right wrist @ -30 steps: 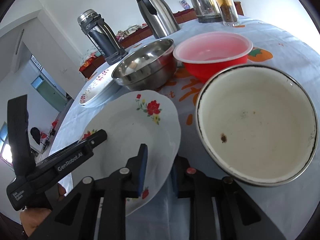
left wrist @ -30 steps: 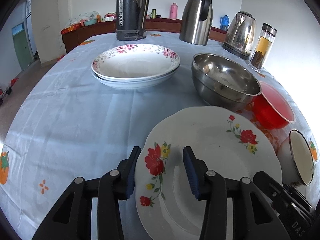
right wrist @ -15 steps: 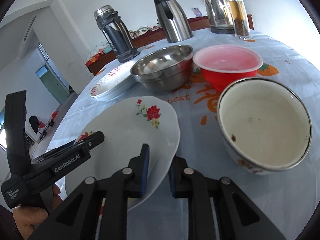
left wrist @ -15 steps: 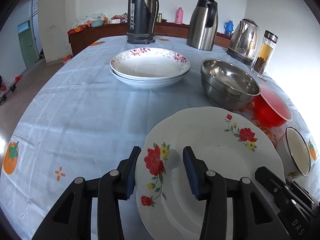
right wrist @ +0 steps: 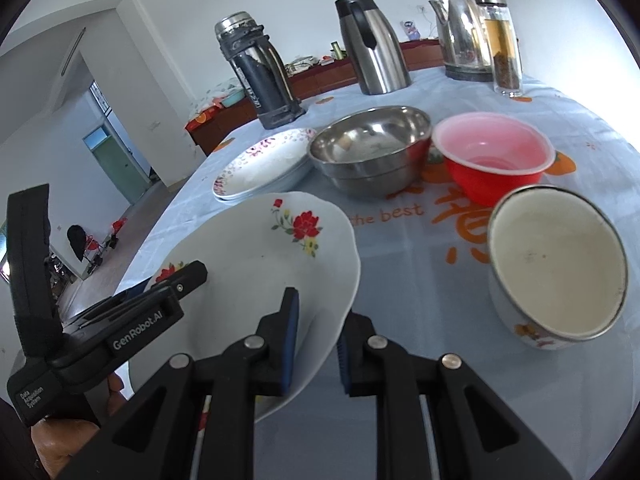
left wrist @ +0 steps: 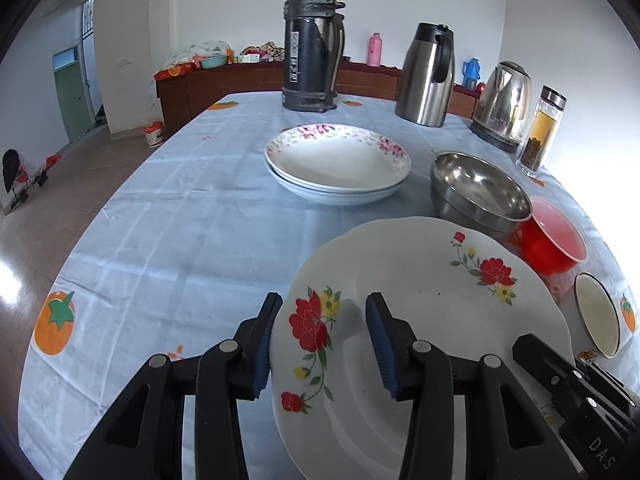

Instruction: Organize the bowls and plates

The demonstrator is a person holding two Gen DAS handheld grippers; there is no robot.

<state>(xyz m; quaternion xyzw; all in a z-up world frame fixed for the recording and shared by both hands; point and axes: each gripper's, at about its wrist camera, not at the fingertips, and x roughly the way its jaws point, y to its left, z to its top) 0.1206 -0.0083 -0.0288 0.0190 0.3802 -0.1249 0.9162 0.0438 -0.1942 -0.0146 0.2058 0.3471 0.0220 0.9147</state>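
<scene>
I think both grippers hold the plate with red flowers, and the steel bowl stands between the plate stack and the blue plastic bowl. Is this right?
Not quite: the plastic bowl is red, not blue, as the right wrist view shows. The rest holds: the left gripper and right gripper both grip the flowered plate, and the steel bowl stands beside the plate stack.

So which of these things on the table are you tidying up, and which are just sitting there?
Part of the job:
- red-flower plate, gripped by left gripper and right gripper
- stacked plates
- steel bowl
- red bowl
- enamel bowl

Just sitting there:
- black flask
- steel jug
- kettle
- tea jar
</scene>
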